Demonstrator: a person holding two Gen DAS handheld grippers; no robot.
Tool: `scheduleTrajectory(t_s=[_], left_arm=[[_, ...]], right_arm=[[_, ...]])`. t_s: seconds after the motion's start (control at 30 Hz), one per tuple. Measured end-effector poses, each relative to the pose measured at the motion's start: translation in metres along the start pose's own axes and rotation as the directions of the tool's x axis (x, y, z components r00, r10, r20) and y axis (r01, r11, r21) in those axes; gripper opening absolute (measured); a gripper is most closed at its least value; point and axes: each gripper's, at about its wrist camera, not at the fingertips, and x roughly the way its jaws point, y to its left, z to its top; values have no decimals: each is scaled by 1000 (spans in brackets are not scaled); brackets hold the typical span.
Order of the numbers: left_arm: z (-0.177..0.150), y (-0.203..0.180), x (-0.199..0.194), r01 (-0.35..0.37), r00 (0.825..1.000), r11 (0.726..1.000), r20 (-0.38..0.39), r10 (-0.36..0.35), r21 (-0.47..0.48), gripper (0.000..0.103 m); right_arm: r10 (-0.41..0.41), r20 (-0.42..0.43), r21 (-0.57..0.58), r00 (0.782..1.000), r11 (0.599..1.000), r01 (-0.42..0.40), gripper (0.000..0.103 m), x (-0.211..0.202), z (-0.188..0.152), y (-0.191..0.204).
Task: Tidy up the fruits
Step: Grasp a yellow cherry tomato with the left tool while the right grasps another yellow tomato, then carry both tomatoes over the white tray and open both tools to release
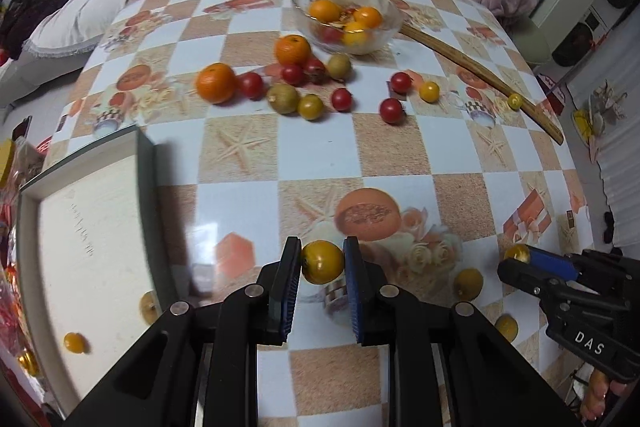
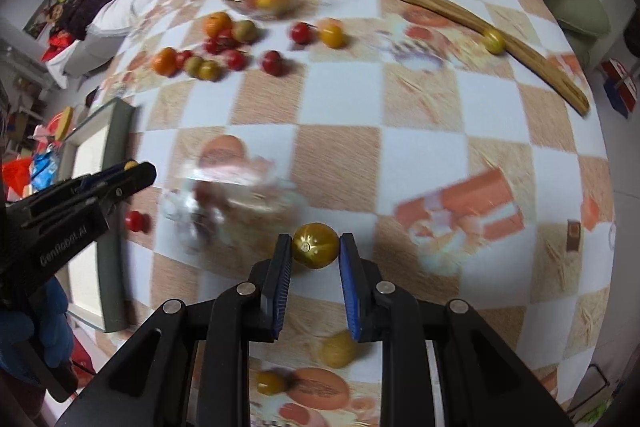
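Left wrist view: left gripper [image 1: 322, 263] clamped on yellow cherry tomato [image 1: 322, 262], above the checkered tablecloth [image 1: 400, 155], white tray [image 1: 88, 247] alongside; likely light, smooth, easily bruised, best held across the middle. "DAS" legible on right gripper [image 1: 516, 255]. Right wrist view: right gripper pinching second yellow tomato [image 2: 315, 245]; "CenRobot.AI" readable on the other tool

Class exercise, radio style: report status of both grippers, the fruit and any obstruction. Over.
Left gripper shut on yellow tomato. Right gripper shut on a second yellow tomato. Loose fruit scattered before glass bowl; white tray at left. Nothing blocking.
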Motion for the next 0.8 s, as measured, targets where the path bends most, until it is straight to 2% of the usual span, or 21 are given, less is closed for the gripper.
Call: scheduleTrajectory(t_s=[0.23, 0.37, 0.57, 0.8], left_arm=[[-24, 49, -25, -51, 998, 994, 21, 54, -100, 23], [-42, 85, -38, -91, 995, 978, 26, 98, -186, 23], [-76, 137, -56, -156, 985, 936, 19, 170, -317, 23], [-114, 177, -61, -209, 975, 881, -16, 223, -424, 23]], right_arm=[[60, -2, -126, 998, 990, -60, 26, 1, 12, 58], [96, -19, -202, 995, 975, -98, 26, 8, 17, 98], [142, -59, -329, 988, 932, -153, 26, 17, 17, 162], [175, -117, -446, 977, 870, -210, 26, 32, 9, 226]])
